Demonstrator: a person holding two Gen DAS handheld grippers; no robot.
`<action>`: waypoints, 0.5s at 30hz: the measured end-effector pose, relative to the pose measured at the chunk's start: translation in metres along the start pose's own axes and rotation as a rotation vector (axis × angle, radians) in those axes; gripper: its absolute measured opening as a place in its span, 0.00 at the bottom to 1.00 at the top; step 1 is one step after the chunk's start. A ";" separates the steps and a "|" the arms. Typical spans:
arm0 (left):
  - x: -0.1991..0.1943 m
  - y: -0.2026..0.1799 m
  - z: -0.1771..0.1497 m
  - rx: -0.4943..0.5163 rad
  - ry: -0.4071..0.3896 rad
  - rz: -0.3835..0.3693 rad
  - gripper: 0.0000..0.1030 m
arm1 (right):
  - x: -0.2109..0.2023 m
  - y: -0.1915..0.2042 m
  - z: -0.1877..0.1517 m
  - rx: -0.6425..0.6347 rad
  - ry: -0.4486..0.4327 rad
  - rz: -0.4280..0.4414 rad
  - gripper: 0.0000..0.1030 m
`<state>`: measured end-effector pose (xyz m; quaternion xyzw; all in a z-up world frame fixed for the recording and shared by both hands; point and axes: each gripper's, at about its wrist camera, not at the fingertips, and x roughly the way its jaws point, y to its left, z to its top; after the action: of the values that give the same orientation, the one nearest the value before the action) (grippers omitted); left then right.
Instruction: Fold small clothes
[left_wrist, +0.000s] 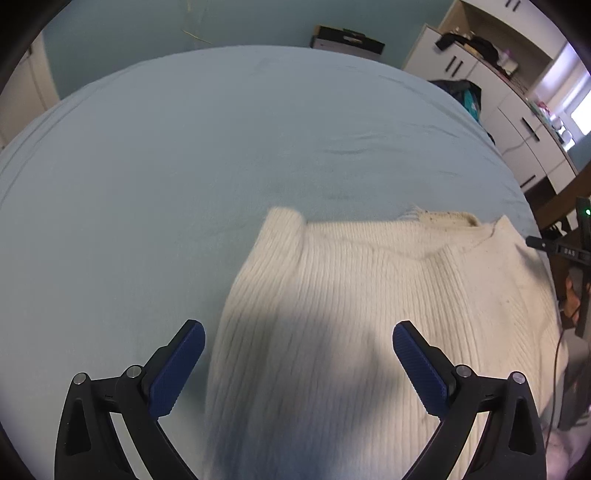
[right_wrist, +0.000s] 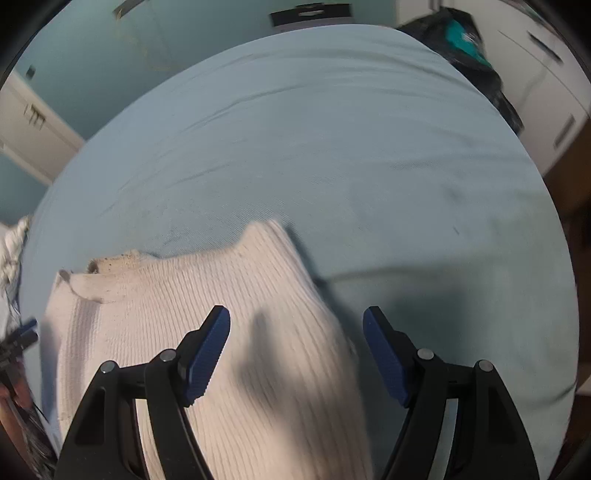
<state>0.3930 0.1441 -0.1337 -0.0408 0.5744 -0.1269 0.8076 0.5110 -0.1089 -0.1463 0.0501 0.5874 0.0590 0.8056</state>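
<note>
Your left gripper (left_wrist: 298, 334), jaws spread wide and empty, and right gripper (right_wrist: 296, 319), partly spread and empty, are hovering over a cream ribbed sweater (left_wrist: 369, 314) lying flat on the bed (left_wrist: 184, 147); soft and floppy, it is probably best pinched at its side edges.

White letters "DAS" on a black device (left_wrist: 570, 253) at the right edge, the rest unreadable
</note>
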 end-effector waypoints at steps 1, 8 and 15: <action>0.005 0.000 0.005 0.005 0.001 0.001 0.98 | 0.004 0.003 0.005 -0.018 0.003 -0.011 0.69; 0.034 0.000 0.017 0.007 0.043 -0.001 0.69 | 0.027 0.009 0.014 -0.044 0.016 -0.036 0.69; 0.019 0.016 0.015 -0.061 -0.048 -0.045 0.12 | 0.012 0.001 -0.001 -0.091 -0.071 -0.043 0.09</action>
<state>0.4159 0.1532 -0.1498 -0.0815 0.5572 -0.1265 0.8166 0.5139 -0.1063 -0.1578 0.0030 0.5560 0.0665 0.8285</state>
